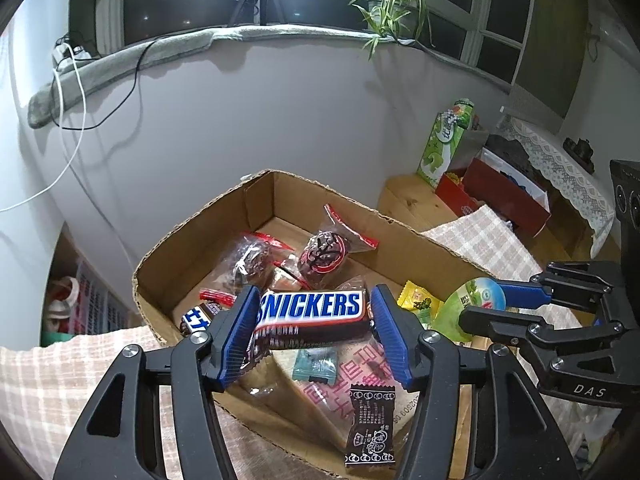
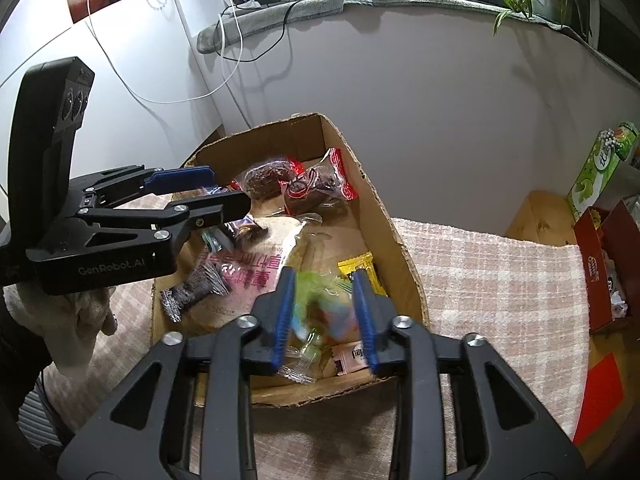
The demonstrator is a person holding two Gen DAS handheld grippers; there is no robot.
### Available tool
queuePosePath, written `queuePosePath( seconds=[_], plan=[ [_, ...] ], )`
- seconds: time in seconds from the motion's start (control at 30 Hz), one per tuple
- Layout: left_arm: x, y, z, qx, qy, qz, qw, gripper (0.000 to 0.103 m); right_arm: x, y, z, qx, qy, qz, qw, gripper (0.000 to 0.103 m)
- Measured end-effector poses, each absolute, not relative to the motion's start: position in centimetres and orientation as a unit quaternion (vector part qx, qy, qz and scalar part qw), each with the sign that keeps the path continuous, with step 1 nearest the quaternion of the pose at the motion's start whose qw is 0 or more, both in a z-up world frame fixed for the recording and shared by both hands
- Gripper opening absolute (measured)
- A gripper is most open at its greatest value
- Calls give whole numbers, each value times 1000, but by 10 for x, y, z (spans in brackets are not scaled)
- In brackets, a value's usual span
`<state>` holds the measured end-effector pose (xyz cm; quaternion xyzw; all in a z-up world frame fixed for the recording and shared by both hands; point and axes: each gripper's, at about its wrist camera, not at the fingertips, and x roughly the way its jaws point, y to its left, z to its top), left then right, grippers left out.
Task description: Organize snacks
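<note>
Snickers [image 1: 310, 314]: brown bar, blue lettering, crosswise above the box [image 1: 192, 248].
Left gripper [image 1: 312, 334]: pinching the Snickers by its ends.
Right gripper [image 2: 325, 316]: clamped on a green jelly cup [image 2: 320, 304], over the box.

Matt cardboard box [image 1: 192, 236], glossy plastic Snickers wrapper [image 1: 312, 312], woven checked cloth [image 2: 500, 264]

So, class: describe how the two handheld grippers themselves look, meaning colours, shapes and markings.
Both the left gripper and right gripper have black angular linkage frames with silver pivot bolts and ribbed blue fingers. White lettering marks the bodies: GenRobot.AI on the left, DAS on the right. A pale-sleeved hand holds the left one.
</note>
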<state>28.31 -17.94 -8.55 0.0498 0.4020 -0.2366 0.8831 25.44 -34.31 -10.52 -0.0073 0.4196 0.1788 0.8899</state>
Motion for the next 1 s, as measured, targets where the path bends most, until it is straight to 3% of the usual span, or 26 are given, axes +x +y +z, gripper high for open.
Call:
queuePosePath(
  seconds=[0.03, 0.07, 0.2, 0.27, 0.63, 0.77, 1.0],
  plan=[
    [283, -180, -85, 49, 402, -238, 883, 57, 253, -343, -105, -9, 417, 176, 892, 57],
    [283, -180, -85, 49, 403, -239, 882, 57, 252, -344, -104, -11, 414, 173, 894, 66],
    [282, -181, -84, 52, 400, -236, 884, 69, 250, -344, -101, -19, 411, 167, 896, 71],
    [282, -181, -84, 50, 399, -235, 885, 70, 250, -344, -101, -23, 409, 162, 898, 82],
    [278, -180, -81, 52, 400, -230, 886, 71, 241, -347, -99, -25, 406, 141, 903, 86],
    [274, -178, -77, 53, 397, -221, 889, 80, 234, -348, -94, -25, 401, 135, 906, 88],
    [265, -173, -69, 49, 395, -217, 891, 80, 221, -350, -84, -22, 391, 125, 912, 88]
  ],
)
